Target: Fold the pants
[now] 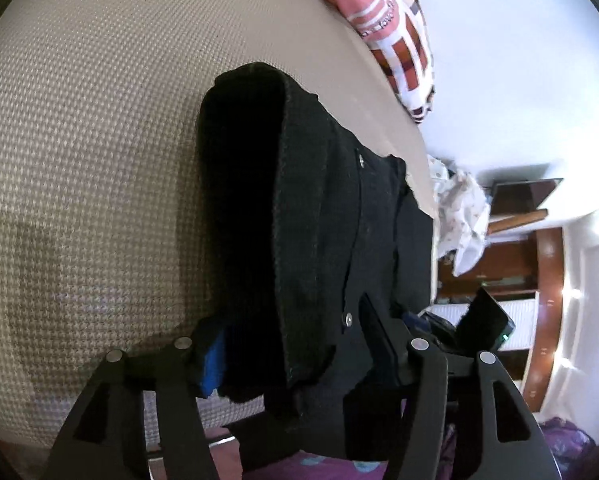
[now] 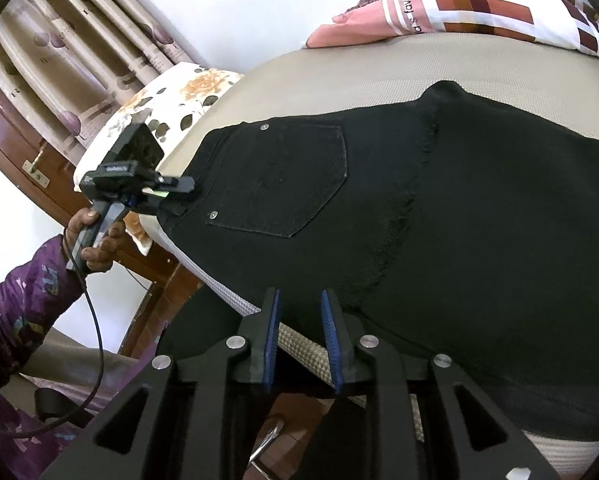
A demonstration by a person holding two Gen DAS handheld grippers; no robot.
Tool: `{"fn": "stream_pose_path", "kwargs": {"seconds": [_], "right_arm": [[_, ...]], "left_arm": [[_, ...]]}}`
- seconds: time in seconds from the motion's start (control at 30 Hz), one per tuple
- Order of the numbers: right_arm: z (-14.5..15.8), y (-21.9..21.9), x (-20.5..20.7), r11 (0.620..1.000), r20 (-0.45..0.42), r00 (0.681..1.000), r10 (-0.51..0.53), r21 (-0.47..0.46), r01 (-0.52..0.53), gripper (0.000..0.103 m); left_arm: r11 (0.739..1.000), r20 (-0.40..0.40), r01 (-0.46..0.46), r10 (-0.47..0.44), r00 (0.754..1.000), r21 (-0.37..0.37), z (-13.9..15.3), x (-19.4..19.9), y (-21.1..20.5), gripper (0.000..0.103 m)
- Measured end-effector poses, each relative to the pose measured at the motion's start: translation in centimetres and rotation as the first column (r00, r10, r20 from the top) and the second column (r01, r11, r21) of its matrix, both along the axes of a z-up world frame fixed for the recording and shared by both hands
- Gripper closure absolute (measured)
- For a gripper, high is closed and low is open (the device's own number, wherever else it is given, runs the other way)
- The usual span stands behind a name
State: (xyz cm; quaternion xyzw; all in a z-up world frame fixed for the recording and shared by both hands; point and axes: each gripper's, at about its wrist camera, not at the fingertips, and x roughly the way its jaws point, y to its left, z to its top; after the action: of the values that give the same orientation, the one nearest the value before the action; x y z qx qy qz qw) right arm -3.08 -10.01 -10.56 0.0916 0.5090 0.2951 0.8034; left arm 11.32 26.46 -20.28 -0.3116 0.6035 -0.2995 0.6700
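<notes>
Black pants [image 2: 439, 208] lie on a beige mattress [image 2: 339, 72], back pocket up, waistband at the near left edge. In the right wrist view my left gripper [image 2: 175, 190] sits at the waistband corner, jaws closed on the fabric. In the left wrist view the black pants [image 1: 299, 220] fill the space between my left gripper's fingers [image 1: 211, 364], with the waistband bunched inside. My right gripper [image 2: 299, 300] is open and empty, blue pads apart, at the mattress edge just short of the pants' near edge.
A pink and white patterned pillow [image 2: 479, 4] lies at the head of the mattress, with a floral pillow [image 2: 171, 100] at the left. Wooden furniture [image 1: 539, 240] and a white cloth [image 1: 463, 216] stand beyond the bed.
</notes>
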Motion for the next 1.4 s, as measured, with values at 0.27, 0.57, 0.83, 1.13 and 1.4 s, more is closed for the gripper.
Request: {"fn": "stream_pose_path", "kwargs": {"seconds": [0.27,0.57,0.83,1.13,1.4], "right_arm": [[0.2,-0.2,0.0,1.0,0.013,1.0,-0.009,0.009,0.008,0.081],[1.0,-2.2,0.3,0.995,0.034,0.997,-0.065,0.08,0.062,0.081],[1.2,-5.0,0.5,0.979,0.029,0.989,-0.144,0.15,0.138,0.081],[2.3,-7.6,0.5,0.953,0.043,0.983,-0.177,0.257,0.16,0.081],[3.3,-11.8,-0.4,0.921,0.056,0.973,-0.223,0.339,0.191,0.081]], "left_arm": [[0.994,0.122,-0.096,0.09,0.988,0.048,1.4,-2.0,-0.2,0.08],[0.99,0.247,-0.141,0.139,0.959,-0.012,7.0,-3.9,-3.4,0.082],[0.99,0.297,-0.103,0.127,0.946,-0.095,10.6,-4.5,-8.1,0.083],[0.979,0.307,0.005,0.059,0.95,-0.204,12.5,-4.3,-16.4,0.083],[0.959,0.25,0.076,-0.006,0.968,-0.272,11.3,-2.2,-24.7,0.083]]}}
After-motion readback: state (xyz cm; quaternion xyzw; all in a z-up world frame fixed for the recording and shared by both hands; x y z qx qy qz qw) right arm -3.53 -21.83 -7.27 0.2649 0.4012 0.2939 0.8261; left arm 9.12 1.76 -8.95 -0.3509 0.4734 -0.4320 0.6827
